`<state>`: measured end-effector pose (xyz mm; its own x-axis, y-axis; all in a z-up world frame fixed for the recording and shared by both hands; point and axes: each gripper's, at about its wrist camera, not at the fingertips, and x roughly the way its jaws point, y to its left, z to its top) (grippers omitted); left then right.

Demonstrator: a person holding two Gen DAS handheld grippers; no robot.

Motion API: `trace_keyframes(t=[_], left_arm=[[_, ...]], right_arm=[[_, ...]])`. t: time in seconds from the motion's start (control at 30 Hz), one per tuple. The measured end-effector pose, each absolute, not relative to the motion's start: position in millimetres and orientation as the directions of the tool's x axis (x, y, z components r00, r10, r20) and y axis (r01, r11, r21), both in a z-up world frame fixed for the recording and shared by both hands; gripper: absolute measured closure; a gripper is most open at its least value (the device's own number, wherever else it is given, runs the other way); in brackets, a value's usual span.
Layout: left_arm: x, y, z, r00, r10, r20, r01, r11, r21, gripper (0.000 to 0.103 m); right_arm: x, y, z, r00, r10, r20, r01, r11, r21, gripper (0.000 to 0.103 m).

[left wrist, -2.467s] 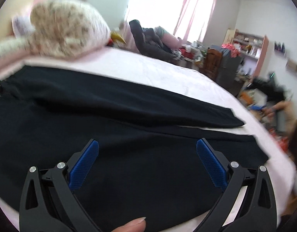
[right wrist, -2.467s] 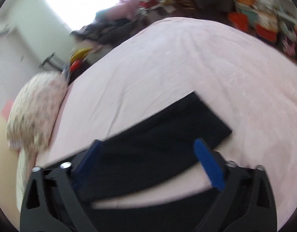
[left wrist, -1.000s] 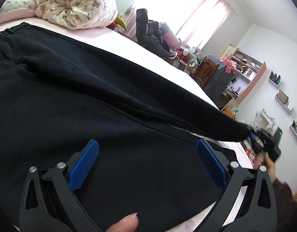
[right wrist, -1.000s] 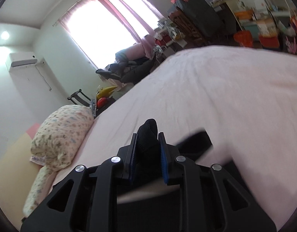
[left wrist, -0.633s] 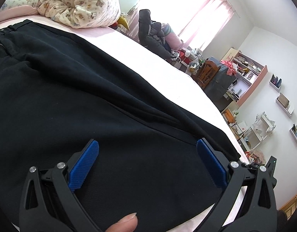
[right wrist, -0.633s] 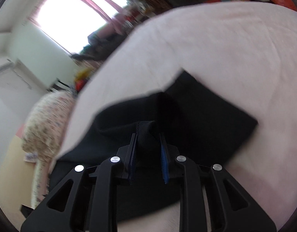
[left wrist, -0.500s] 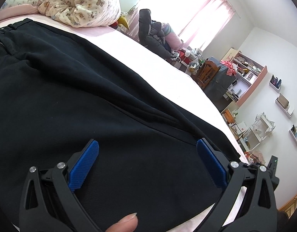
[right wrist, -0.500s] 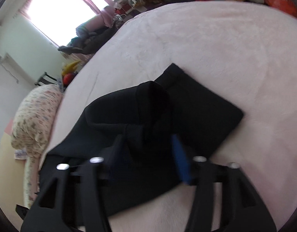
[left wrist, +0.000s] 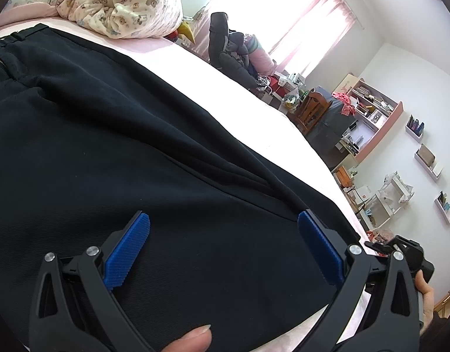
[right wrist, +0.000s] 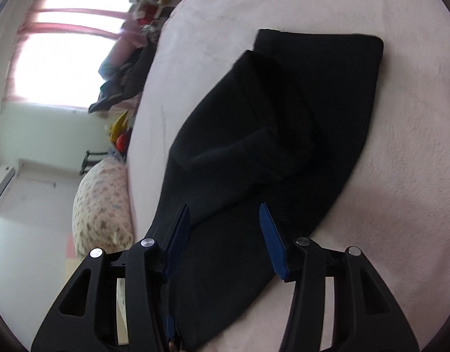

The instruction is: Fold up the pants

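Pink bedding covers the bed (right wrist: 371,176), and daylight pours through a window with pink curtains (left wrist: 321,20) at the far side of a cluttered bedroom. Black pants (left wrist: 122,146) lie spread along the bed, waistband toward a floral quilt bundle (left wrist: 122,3) at the head end. In the right wrist view one leg lies loosely on top of the other, its hem (right wrist: 266,88) bunched and short of the lower leg's cuff (right wrist: 327,41), which sits flat on the pink cover.

The left gripper (left wrist: 223,252) hovers low over the thigh part of the pants with its blue-padded fingers (left wrist: 126,252) spread wide, nothing pinched between them; a thumb tip (left wrist: 189,338) shows at the bottom edge. The right gripper (right wrist: 225,240) is tilted down over the leg ends, its fingers (right wrist: 272,242) apart and closing slightly, with black fabric below and between them but not pressed by the pads. From the left wrist view, the right gripper's body and the hand (left wrist: 427,296) holding it appear at the bed's far edge.
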<state>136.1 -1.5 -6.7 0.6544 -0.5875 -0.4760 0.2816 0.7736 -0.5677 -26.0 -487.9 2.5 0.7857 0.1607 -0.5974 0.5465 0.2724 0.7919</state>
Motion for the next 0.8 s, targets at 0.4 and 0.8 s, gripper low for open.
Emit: trace_keyframes(t=[0.4,0.8], left_arm=[[136,-1,-9,0.650,-0.597,-0.470,0.283,0.764,-0.580,0.002],[132,1,-8,0.655,-0.620,-0.431,0.298,0.737,-0.607,0.002]], right_arm=[[-10,-512,25,0.854,-0.068,-0.517,0.503,0.367,0.783,0.091],[-29,-526,-32,0.812,-0.088,-0.577,0.576,0.286,0.766,0.091]])
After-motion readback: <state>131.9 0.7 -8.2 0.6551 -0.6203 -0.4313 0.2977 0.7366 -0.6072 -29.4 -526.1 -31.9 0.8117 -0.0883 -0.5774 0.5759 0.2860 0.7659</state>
